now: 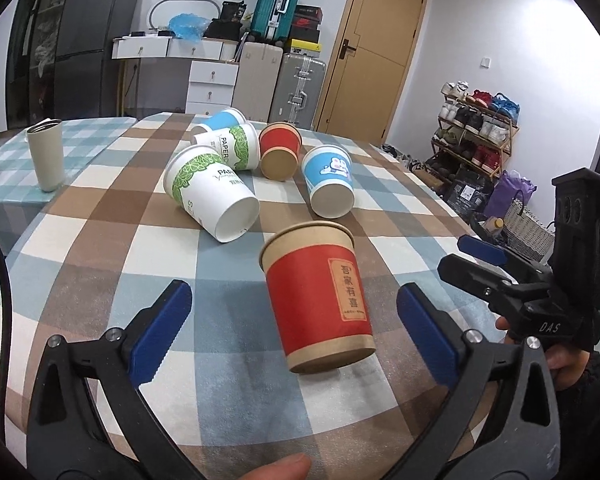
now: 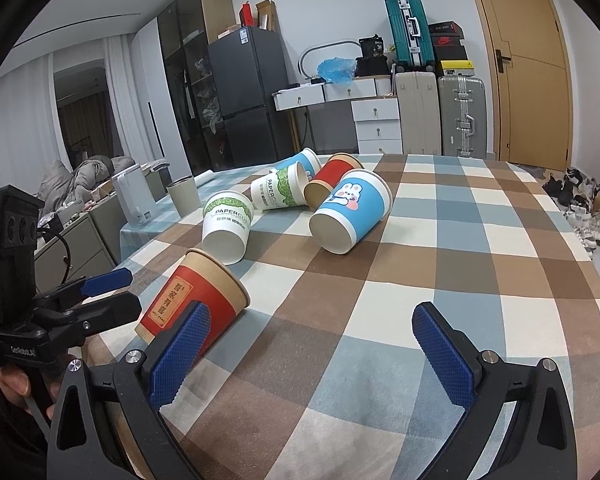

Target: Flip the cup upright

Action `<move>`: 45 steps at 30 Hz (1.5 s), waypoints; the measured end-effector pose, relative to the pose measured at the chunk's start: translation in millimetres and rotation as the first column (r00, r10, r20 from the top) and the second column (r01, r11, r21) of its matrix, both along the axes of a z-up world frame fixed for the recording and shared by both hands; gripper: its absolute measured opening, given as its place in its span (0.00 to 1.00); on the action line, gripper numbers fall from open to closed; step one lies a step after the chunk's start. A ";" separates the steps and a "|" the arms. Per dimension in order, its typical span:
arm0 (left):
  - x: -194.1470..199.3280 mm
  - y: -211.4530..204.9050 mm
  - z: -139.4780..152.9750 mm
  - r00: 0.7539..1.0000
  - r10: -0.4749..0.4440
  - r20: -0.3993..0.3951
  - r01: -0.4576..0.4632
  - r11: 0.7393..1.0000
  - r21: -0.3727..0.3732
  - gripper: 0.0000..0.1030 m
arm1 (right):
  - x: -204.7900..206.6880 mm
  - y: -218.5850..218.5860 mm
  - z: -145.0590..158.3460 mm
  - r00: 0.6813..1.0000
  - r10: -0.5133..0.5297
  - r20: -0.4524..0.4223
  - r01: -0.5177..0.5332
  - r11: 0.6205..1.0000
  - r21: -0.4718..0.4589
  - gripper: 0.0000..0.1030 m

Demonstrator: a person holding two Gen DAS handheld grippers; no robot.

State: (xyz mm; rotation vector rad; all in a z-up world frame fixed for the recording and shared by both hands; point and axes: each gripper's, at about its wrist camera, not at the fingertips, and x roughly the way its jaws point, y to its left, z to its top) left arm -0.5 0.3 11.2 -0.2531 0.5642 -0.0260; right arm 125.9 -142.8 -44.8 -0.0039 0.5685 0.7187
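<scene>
A red and kraft paper cup [image 1: 318, 296] lies on its side on the checked tablecloth [image 1: 100, 216], base toward me, between the wide-open fingers of my left gripper [image 1: 296, 324] without touching them. In the right wrist view the same cup [image 2: 194, 300] lies at the left, its rim pointing right, partly behind my left blue pad. My right gripper [image 2: 310, 354] is open and empty over bare cloth [image 2: 480, 240]. It also shows at the right of the left wrist view [image 1: 474, 258], and the left gripper [image 2: 110, 292] shows beside the cup.
Several more paper cups lie on their sides further back: two white and green [image 1: 212, 196], a red one [image 1: 280, 152], two blue [image 1: 330, 184]. A beige tumbler [image 1: 46, 154] stands on a side table at the left. A shoe rack [image 1: 476, 128] stands beyond the table's right edge.
</scene>
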 end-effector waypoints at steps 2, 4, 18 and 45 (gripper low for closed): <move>-1.3 4.0 0.7 1.000 -0.002 0.009 0.002 1.000 0.005 0.99 | 0.6 0.4 -0.3 1.000 -0.004 -0.010 0.004 1.000 -0.001 1.00; -3.5 7.6 1.7 1.000 0.000 0.022 0.000 1.000 0.019 0.99 | 1.0 1.1 -0.6 1.000 -0.004 -0.021 0.004 1.000 -0.001 1.00; -3.6 25.5 -2.0 0.996 0.049 0.072 -0.056 0.995 0.088 0.99 | 2.1 25.0 -4.1 0.997 0.021 -0.069 -0.023 1.000 -0.020 1.00; 1.9 28.9 -13.0 0.996 0.043 0.084 -0.053 0.990 0.130 0.99 | 1.0 33.9 -2.8 0.996 0.037 -0.085 -0.036 0.999 0.008 1.00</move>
